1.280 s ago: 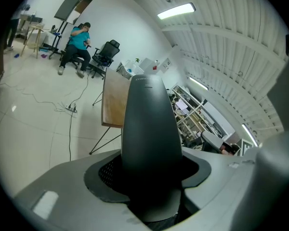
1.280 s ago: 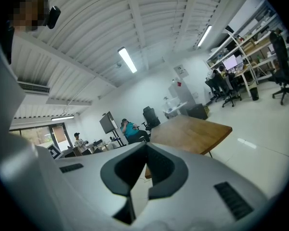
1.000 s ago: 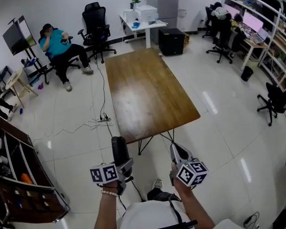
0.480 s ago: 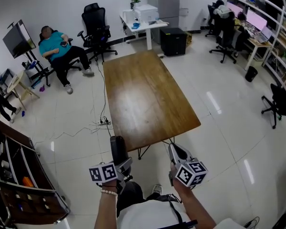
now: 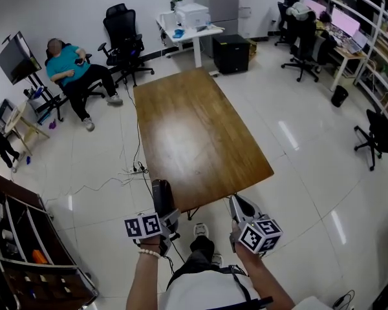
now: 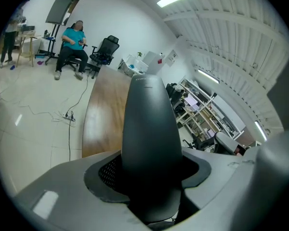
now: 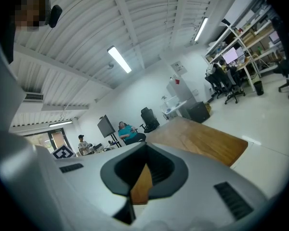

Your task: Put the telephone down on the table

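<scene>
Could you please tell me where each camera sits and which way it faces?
Head view: on the person's head, looking steeply down at the table and floor; shows both forearms, the left gripper holding the telephone, and the right gripper.
Left gripper view: on the left gripper, looking along its jaws past the telephone to the table.
Right gripper view: on the right gripper, facing across the table; jaws shut, empty.
Shared: all three show the table and a seated person.

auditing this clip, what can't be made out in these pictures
Telephone: lower end sunk between the fingers of the left gripper, left gripper view; keys unseen.
Table: the top hides most of its legs, head view.
Shelf: cut off by the left edge, contents too small, head view.
</scene>
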The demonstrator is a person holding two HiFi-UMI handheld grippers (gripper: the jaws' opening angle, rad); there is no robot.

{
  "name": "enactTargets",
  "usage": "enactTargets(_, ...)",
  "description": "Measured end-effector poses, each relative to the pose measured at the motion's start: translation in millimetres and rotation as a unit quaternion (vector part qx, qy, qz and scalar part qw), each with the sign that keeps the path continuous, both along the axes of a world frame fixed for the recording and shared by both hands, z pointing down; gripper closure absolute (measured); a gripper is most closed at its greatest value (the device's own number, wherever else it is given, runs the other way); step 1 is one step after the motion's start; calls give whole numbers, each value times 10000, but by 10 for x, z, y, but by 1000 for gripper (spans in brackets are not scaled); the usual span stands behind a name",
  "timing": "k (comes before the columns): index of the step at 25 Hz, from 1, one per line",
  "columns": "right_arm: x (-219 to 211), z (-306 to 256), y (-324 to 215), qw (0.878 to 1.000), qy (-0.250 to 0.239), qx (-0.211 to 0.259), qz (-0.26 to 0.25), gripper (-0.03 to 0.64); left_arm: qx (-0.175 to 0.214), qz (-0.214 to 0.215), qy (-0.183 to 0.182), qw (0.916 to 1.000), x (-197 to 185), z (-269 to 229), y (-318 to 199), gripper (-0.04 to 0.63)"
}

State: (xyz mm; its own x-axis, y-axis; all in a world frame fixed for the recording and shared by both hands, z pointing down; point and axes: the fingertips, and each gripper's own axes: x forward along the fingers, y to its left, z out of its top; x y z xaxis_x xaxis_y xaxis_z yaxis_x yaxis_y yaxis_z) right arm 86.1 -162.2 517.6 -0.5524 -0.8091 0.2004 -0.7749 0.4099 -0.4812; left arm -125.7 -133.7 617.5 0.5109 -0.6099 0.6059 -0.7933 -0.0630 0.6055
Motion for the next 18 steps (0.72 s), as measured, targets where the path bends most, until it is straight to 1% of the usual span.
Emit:
enactTargets(4, -76, 57, -163, 9998, 148, -72, -83, 607, -168, 66, 57, 9998, 41, 178, -294, 310)
enactTargets(10, -197, 105, -537, 9996, 254, -43, -137, 607, -409, 211, 67, 9989, 90, 408, -724, 311)
enactTargets(14, -257, 164, -795, 9994, 295, -141, -84, 607, -623, 341, -56, 9975, 91, 601, -991, 311)
enactTargets(18, -278, 199, -1013, 9992, 299, -253, 16, 607, -869, 477, -317, 9946, 76, 819, -1228, 311)
